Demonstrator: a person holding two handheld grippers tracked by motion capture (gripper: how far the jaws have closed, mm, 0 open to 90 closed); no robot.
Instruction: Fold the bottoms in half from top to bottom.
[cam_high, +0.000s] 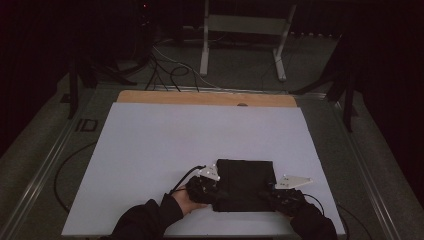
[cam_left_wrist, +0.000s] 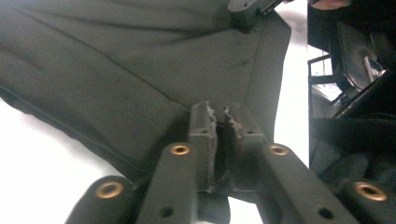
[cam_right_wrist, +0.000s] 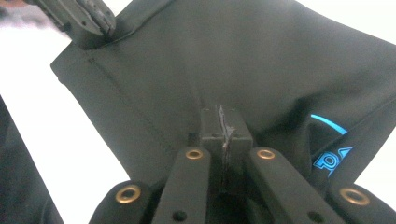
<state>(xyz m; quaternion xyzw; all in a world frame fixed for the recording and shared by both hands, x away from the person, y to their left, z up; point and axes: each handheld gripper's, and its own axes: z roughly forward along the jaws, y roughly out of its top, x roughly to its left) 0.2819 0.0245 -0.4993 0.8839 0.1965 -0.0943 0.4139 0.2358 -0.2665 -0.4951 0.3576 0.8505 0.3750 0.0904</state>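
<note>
Item: dark folded garment (cam_high: 246, 184), near edge of tabletop (cam_high: 150, 145), right of middle. Soft, light, limp; sags if lifted. Best held at hems and corners. Left tongs (cam_left_wrist: 219, 122) and right tongs (cam_right_wrist: 224, 125) both pinch its near edge.

Your white table (cam_high: 150, 150) lies bare to the left and beyond. Only the dark folded cloth (cam_high: 246, 182) sits near you, between your grippers.

One folded dark garment (cam_high: 246, 184), two grippers, left (cam_high: 212, 192) and right (cam_high: 269, 196), one white table (cam_high: 150, 150)
</note>
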